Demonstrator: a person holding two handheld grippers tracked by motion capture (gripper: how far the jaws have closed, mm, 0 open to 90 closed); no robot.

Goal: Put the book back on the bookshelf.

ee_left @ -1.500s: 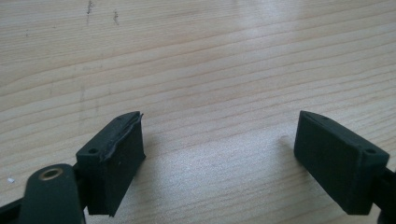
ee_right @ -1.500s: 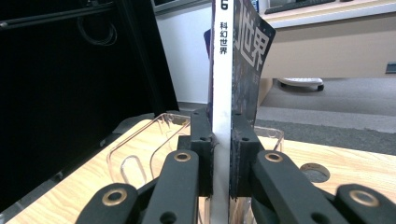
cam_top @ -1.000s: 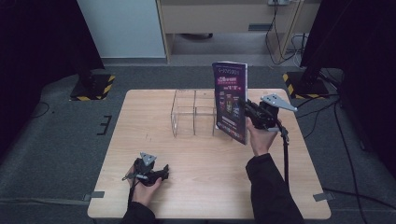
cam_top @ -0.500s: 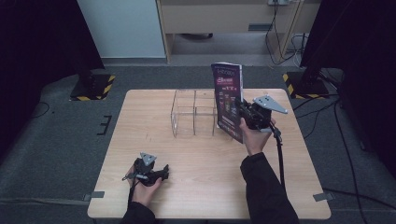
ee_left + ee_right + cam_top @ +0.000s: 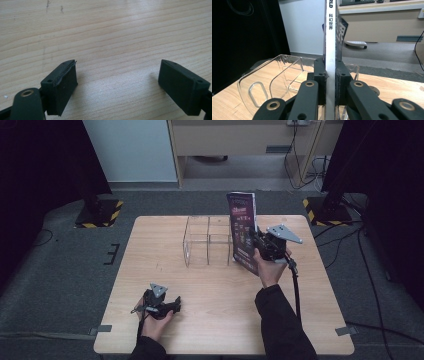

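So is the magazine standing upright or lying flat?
Upright: the right gripper clamps the magazine by its spine, standing on edge beside the clear acrylic organizer.

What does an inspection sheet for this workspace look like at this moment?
Surface: wooden table, bare wood with a few small marks.
Job's things: magazine held upright by its spine, beside the clear acrylic organizer.
Clutter: nothing seen.
Grippers: right gripper shut on the magazine; left gripper open, resting low at the table's near edge, holding nothing.
Cables: black cable trails from the right gripper along the forearm.
Surroundings: grey floor, hazard-striped stand bases, beige cabinet.
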